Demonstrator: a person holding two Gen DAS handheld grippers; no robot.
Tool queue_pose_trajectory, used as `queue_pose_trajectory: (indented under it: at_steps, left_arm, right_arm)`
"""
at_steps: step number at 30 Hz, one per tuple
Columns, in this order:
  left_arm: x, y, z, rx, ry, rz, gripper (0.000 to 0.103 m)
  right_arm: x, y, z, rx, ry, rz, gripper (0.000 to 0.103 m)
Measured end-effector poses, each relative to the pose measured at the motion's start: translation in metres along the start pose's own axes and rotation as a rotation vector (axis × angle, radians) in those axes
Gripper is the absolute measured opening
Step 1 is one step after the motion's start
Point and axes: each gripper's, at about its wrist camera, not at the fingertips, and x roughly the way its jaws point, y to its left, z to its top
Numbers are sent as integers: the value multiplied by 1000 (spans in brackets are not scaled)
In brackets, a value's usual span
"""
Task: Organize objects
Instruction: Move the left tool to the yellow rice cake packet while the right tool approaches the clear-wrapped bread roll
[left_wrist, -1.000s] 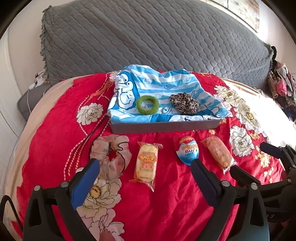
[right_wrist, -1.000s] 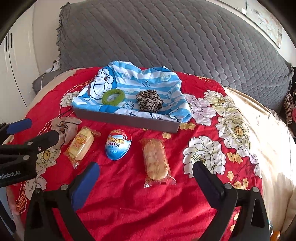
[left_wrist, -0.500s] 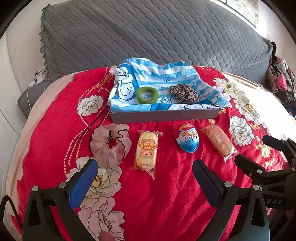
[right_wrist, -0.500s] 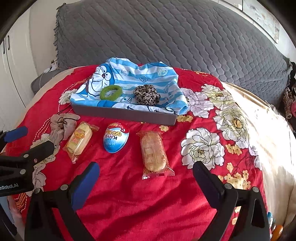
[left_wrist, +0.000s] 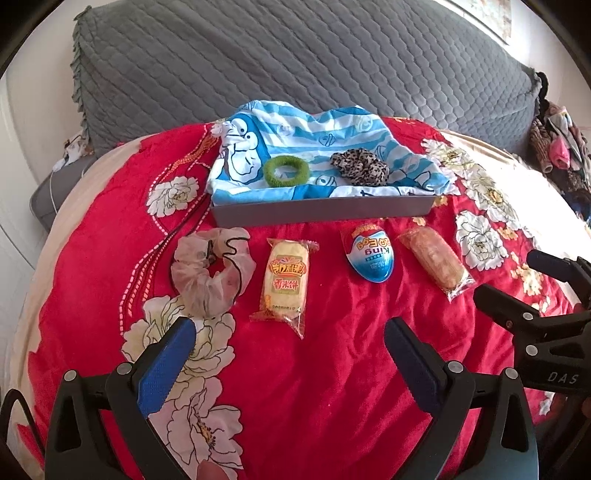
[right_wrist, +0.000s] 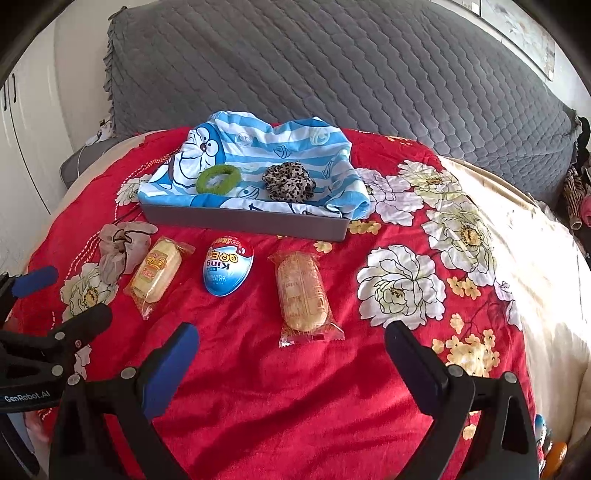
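Observation:
A grey tray lined with a blue striped cartoon cloth holds a green hair ring and a leopard scrunchie. In front of it, on the red floral blanket, lie a pale pink scrunchie, a yellow snack pack, a blue egg-shaped pack and an orange snack pack. My left gripper hovers open before the yellow pack. My right gripper stands open just short of the orange pack.
A grey quilted headboard cover rises behind the tray. Cream bedding spreads to the right of the red blanket. A pile of clothes sits at the far right. White cupboard doors stand on the left.
Both grippers have pulled back and lifted a little, so the items sit further from the fingertips. Both stay open. Nothing on the bed has moved.

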Motion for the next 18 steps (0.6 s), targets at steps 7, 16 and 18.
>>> queue_pose_trajectory:
  at_steps: [7,16,18]
  left_arm:
    - [12,-1,3,-3,12,-5,102]
    - [28,-2,1,3,38,-18,102]
    - [31,-1,2,5,34,-14,102]
  right_arm:
    - [7,-5,2,8,11,4,101]
    - [17,-6,2,0,36,3,101]
    - [18,-8,3,2,33,-3,101]
